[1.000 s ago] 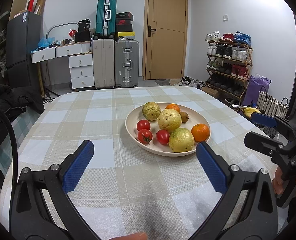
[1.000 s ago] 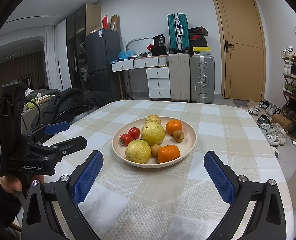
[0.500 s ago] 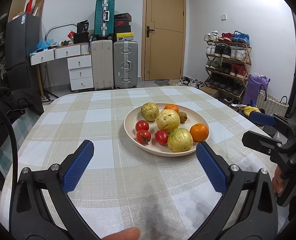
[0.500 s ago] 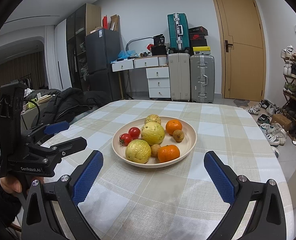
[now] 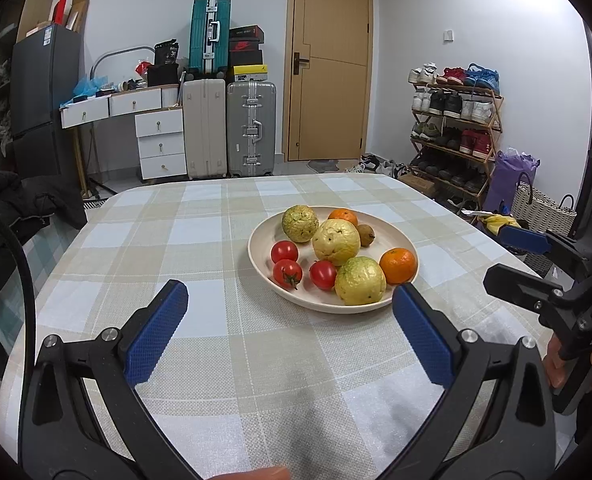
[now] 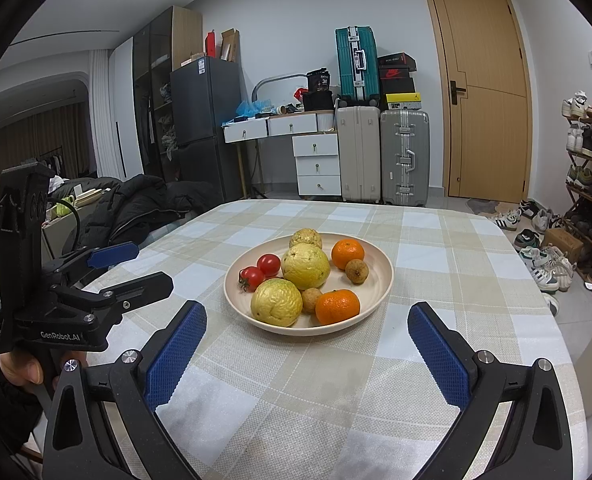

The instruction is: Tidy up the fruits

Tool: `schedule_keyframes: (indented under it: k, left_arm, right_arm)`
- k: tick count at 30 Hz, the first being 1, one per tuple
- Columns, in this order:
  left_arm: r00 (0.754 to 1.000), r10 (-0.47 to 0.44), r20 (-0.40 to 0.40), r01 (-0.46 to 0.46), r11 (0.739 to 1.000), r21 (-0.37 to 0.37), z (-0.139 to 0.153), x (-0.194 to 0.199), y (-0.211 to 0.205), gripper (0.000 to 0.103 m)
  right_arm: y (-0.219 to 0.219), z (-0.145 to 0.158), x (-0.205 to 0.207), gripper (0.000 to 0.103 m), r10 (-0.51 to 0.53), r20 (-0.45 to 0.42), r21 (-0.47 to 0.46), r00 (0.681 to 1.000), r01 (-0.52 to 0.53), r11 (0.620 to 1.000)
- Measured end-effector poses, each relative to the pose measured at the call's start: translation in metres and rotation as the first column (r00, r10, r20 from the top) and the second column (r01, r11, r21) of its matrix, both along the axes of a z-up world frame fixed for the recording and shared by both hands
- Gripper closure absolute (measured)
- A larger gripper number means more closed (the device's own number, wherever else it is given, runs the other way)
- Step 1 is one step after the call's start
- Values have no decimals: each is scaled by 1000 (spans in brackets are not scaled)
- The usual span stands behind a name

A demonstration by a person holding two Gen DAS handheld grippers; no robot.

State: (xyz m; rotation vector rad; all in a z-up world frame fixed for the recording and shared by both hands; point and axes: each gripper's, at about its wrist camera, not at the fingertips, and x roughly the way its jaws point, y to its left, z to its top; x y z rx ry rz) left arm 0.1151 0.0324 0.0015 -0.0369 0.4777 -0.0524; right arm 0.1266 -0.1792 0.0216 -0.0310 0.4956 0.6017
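Note:
A cream plate point(image 5: 264, 268) point(image 6: 379, 280) on the checked tablecloth holds three yellow-green guavas point(image 5: 335, 241) point(image 6: 305, 266), three red tomatoes point(image 5: 287, 273) point(image 6: 268, 265), two oranges point(image 5: 397, 265) point(image 6: 337, 306) and small brown fruits point(image 5: 365, 234) point(image 6: 356, 271). My left gripper point(image 5: 290, 300) is open and empty, low over the cloth in front of the plate; it also shows at the left in the right wrist view point(image 6: 132, 266). My right gripper point(image 6: 307, 322) is open and empty, just short of the plate's near rim; it also shows in the left wrist view point(image 5: 515, 258).
The table point(image 5: 200, 240) has a rounded far edge. Beyond it stand suitcases point(image 5: 252, 128), white drawers point(image 5: 160, 140), a dark fridge point(image 5: 44, 96), a wooden door point(image 5: 327, 64) and a shoe rack point(image 5: 451, 132). A dark jacket point(image 6: 136, 208) lies left of the table.
The left wrist view has shifted slightly, so the plate sits a little further left and up. Both grippers stay open and the fruits have not moved.

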Motion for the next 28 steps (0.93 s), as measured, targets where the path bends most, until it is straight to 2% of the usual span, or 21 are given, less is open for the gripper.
schedule_keyframes:
  k: [28]
  left_arm:
    - [1000, 1, -4, -2, 1000, -16, -2, 0, 1, 1]
  right_arm:
    - [0, 0, 0, 0, 0, -1, -1, 1000, 0, 1000]
